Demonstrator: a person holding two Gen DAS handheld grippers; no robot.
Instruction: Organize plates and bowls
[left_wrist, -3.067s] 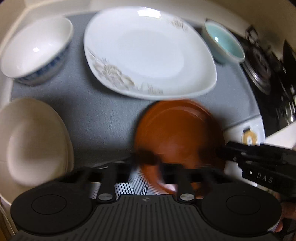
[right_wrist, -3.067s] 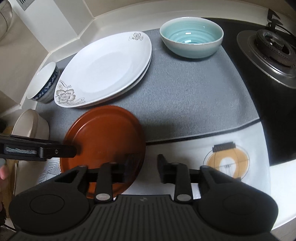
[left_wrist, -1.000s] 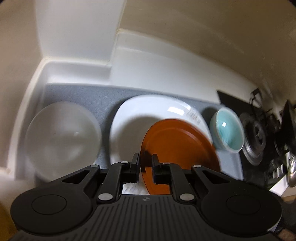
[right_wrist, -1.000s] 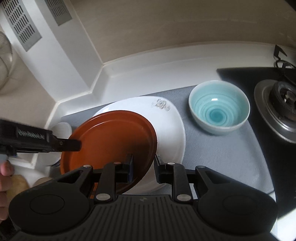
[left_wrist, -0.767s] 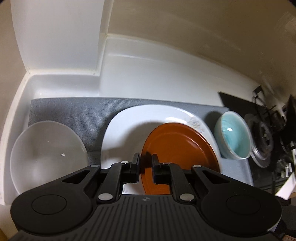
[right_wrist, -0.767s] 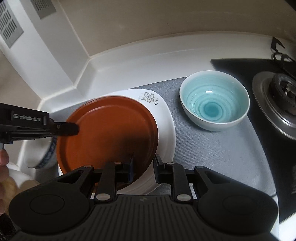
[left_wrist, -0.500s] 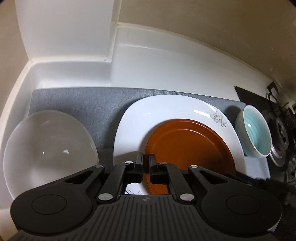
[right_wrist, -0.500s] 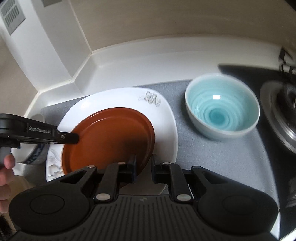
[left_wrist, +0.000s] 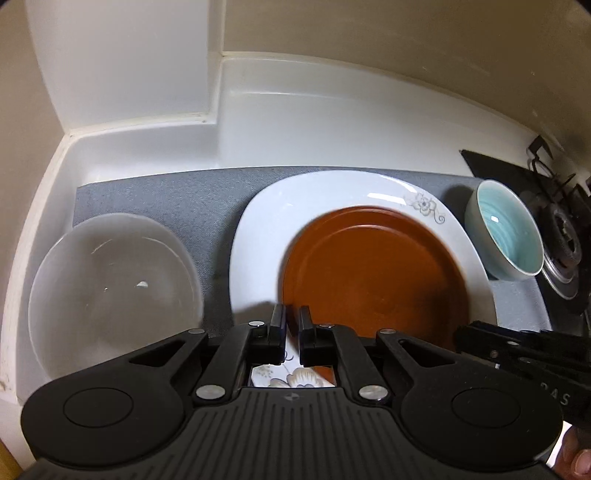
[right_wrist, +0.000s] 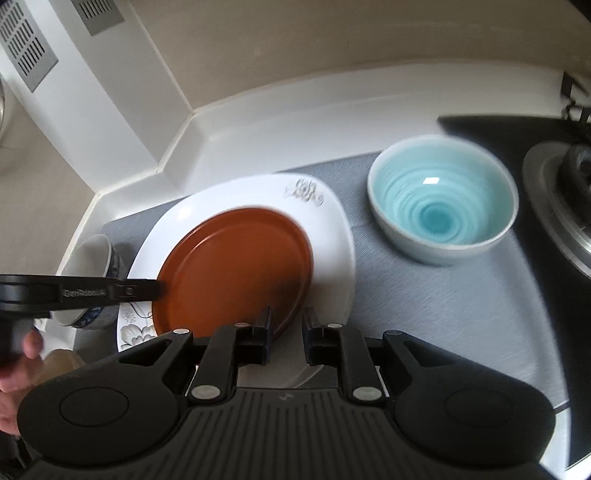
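The brown plate (left_wrist: 373, 277) lies on the white flowered plate (left_wrist: 332, 195), which rests on the grey mat (left_wrist: 155, 192). My left gripper (left_wrist: 292, 325) is shut on the brown plate's near-left rim. My right gripper (right_wrist: 287, 325) has its jaws a little apart around the brown plate's (right_wrist: 236, 273) near-right rim; the grip looks loosened. The white flowered plate also shows in the right wrist view (right_wrist: 328, 236). The left gripper shows there (right_wrist: 147, 290) at the plate's left edge.
A white bowl with blue pattern (left_wrist: 110, 280) stands left of the plates, also in the right view (right_wrist: 92, 273). A turquoise bowl (right_wrist: 443, 199) stands to the right on the mat (right_wrist: 424, 295). A gas hob (right_wrist: 561, 192) lies at the far right. White walls close the back.
The brown plate has been carried from the counter front onto the white flowered plate and now lies on it. The right gripper's jaws have spread slightly.
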